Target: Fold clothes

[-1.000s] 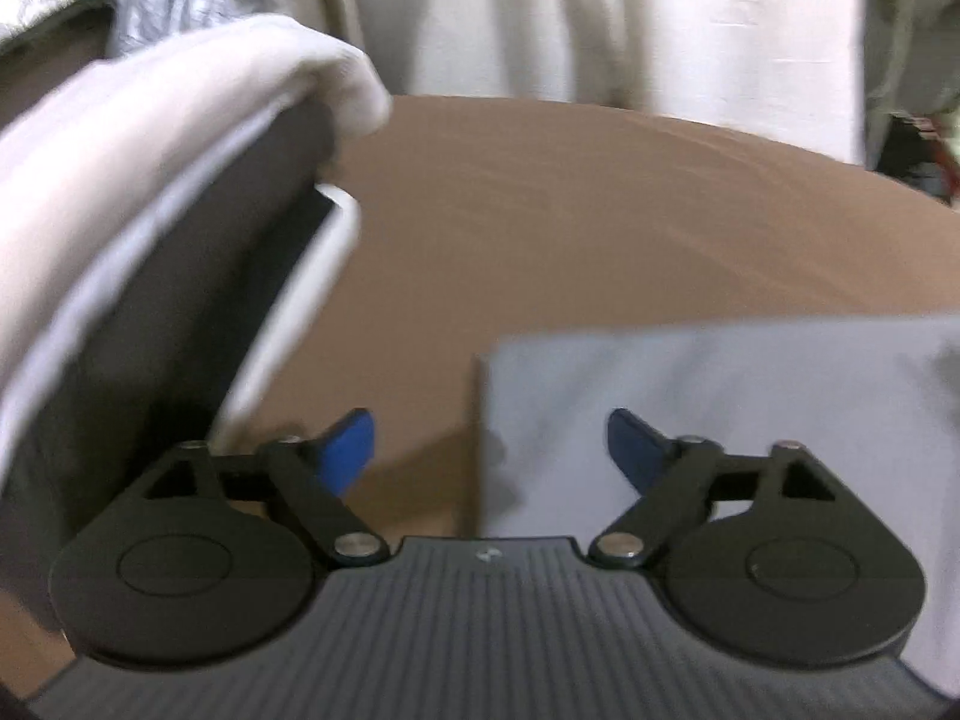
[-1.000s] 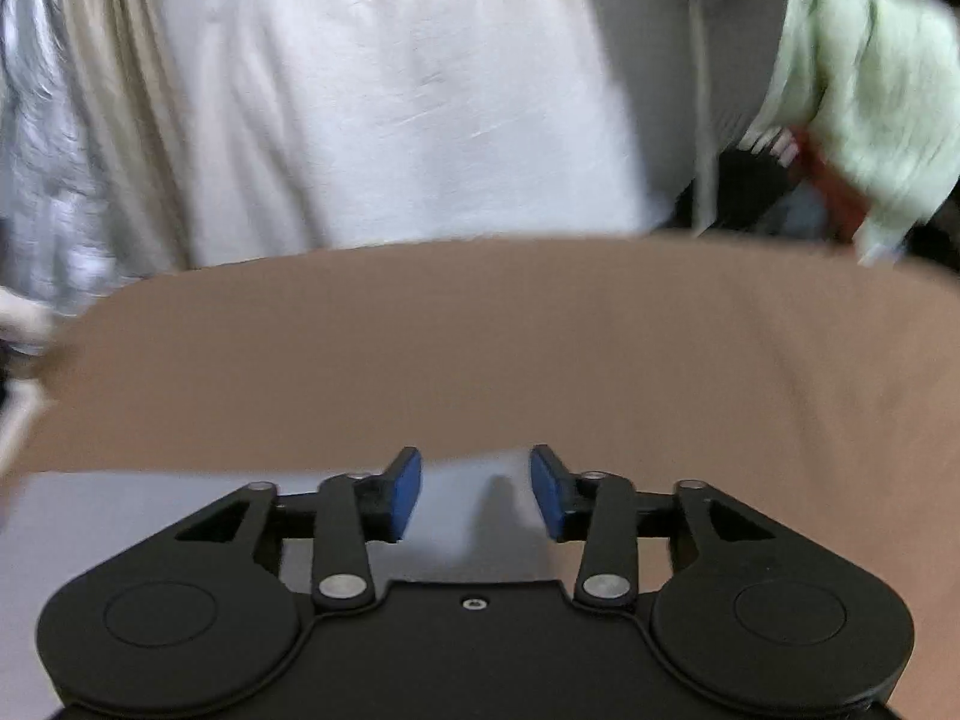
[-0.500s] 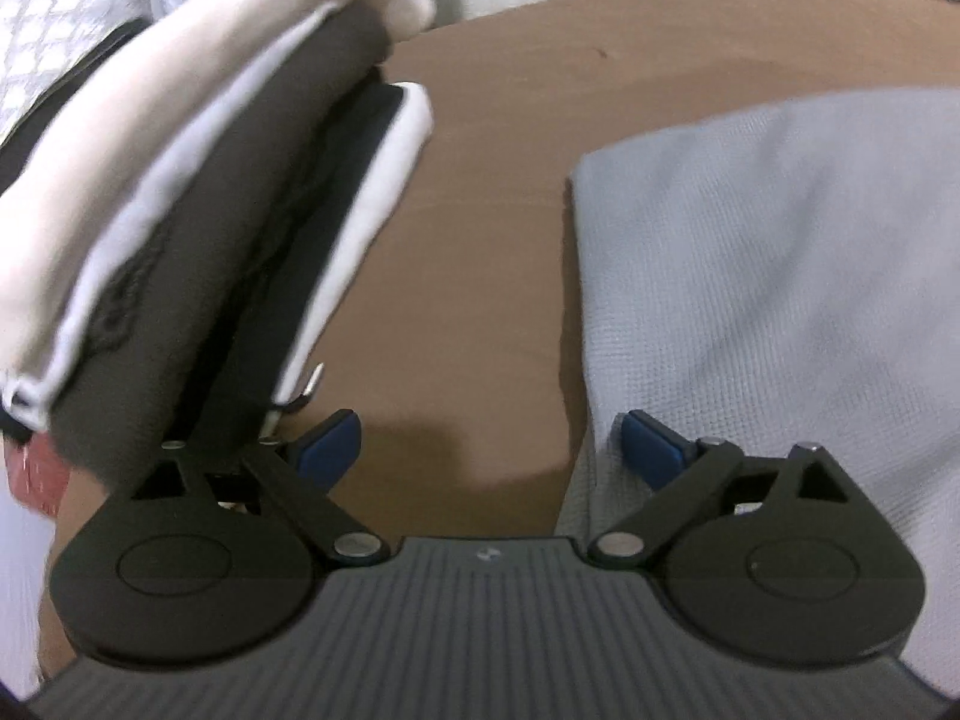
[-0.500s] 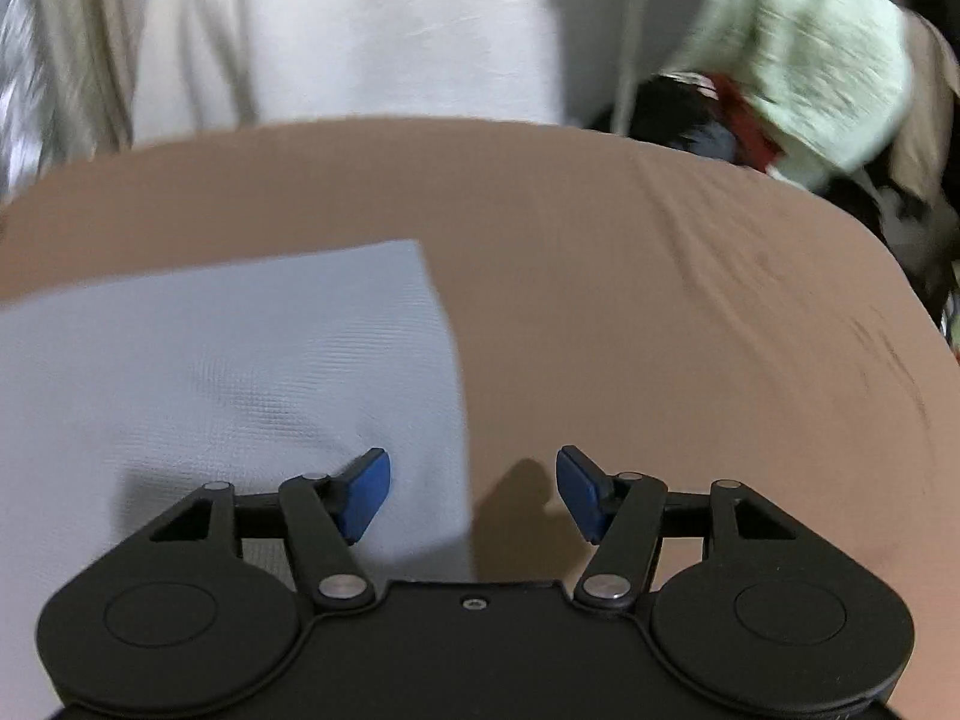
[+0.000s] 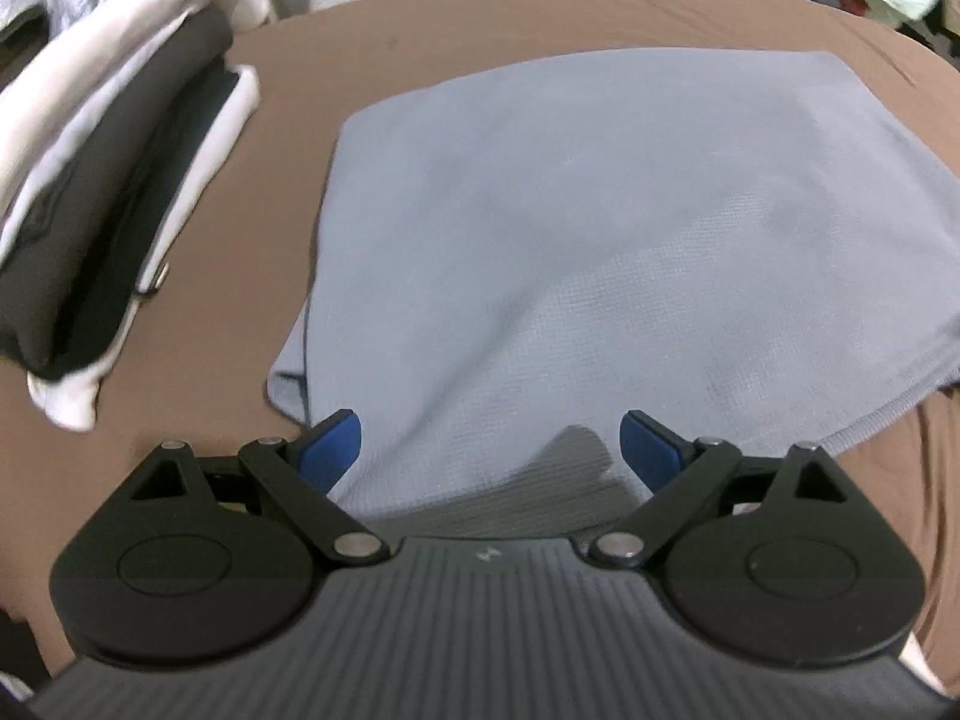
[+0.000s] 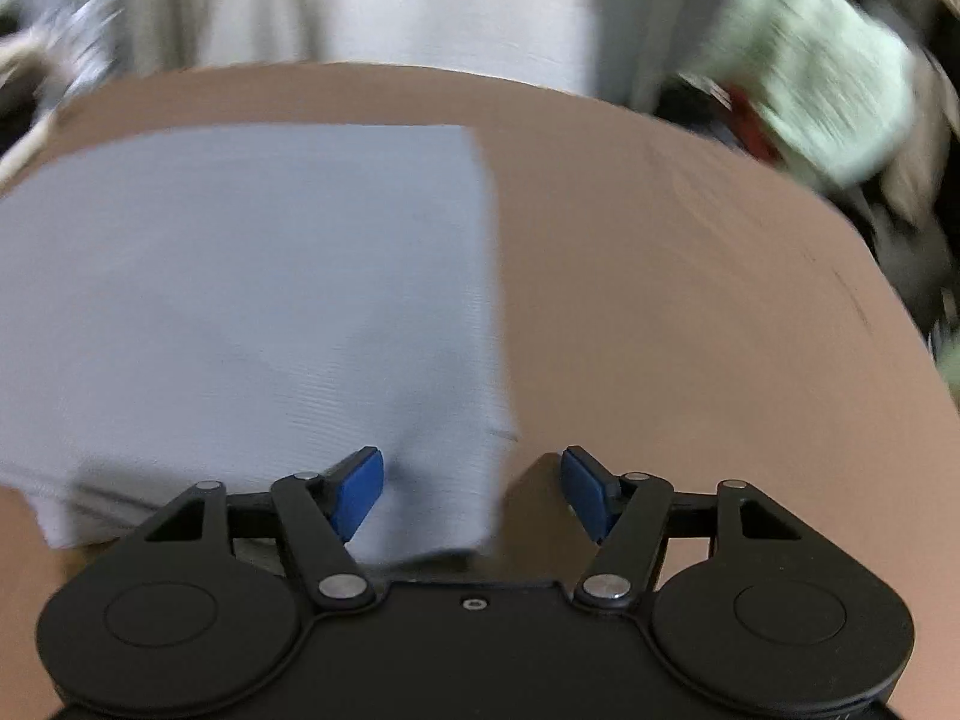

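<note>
Brown surface (image 5: 540,6) under a flat grey-blue cloth (image 5: 600,228), beside a folded pile (image 5: 108,192). Left gripper (image 5: 489,447) wide, empty, now over the cloth's near edge. Right gripper (image 6: 473,489) just opened wider, astride the right edge, pinching nothing. Probably ready to grab and fold.

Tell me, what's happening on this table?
A person is folding clothes with a hand-held gripper in each hand. A grey garment lies folded flat on the brown table, beside a stack of folded clothes. The left gripper and right gripper hover open over its near edge, the right's jaws having just been opening, gripping nothing.
</note>
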`<move>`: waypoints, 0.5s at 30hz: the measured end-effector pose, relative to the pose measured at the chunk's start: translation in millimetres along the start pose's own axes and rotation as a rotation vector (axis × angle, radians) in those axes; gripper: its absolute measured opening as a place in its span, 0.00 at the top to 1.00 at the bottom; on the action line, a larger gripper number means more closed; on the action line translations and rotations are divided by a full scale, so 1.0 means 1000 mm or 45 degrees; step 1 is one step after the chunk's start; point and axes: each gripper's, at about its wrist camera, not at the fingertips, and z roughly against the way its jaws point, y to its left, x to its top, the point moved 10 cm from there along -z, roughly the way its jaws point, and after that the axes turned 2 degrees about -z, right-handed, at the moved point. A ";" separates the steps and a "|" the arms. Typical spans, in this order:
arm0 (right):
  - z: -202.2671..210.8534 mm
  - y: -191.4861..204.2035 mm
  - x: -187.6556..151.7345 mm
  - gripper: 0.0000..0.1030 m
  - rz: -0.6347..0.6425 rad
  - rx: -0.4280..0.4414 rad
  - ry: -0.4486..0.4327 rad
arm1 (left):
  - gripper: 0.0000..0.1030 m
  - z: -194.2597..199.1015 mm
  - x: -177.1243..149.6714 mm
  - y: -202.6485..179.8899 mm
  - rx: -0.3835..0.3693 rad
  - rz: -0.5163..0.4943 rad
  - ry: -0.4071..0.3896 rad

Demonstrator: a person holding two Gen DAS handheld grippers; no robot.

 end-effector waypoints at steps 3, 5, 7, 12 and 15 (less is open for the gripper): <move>0.012 -0.033 -0.009 0.30 -0.272 0.092 0.037 | 0.09 -0.001 0.006 0.009 -0.043 0.104 -0.027; 0.024 -0.030 -0.020 0.30 -0.532 0.397 0.046 | 0.09 0.003 0.009 0.010 -0.076 0.148 -0.061; 0.023 -0.021 -0.034 0.27 -0.758 0.634 0.093 | 0.09 0.009 0.010 0.007 -0.105 0.170 -0.104; 0.013 0.008 -0.052 0.18 -0.885 0.751 0.060 | 0.09 0.006 0.018 0.001 -0.143 0.187 -0.147; 0.012 0.030 -0.051 0.16 -0.859 0.723 -0.014 | 0.09 -0.002 0.019 0.001 -0.148 0.171 -0.137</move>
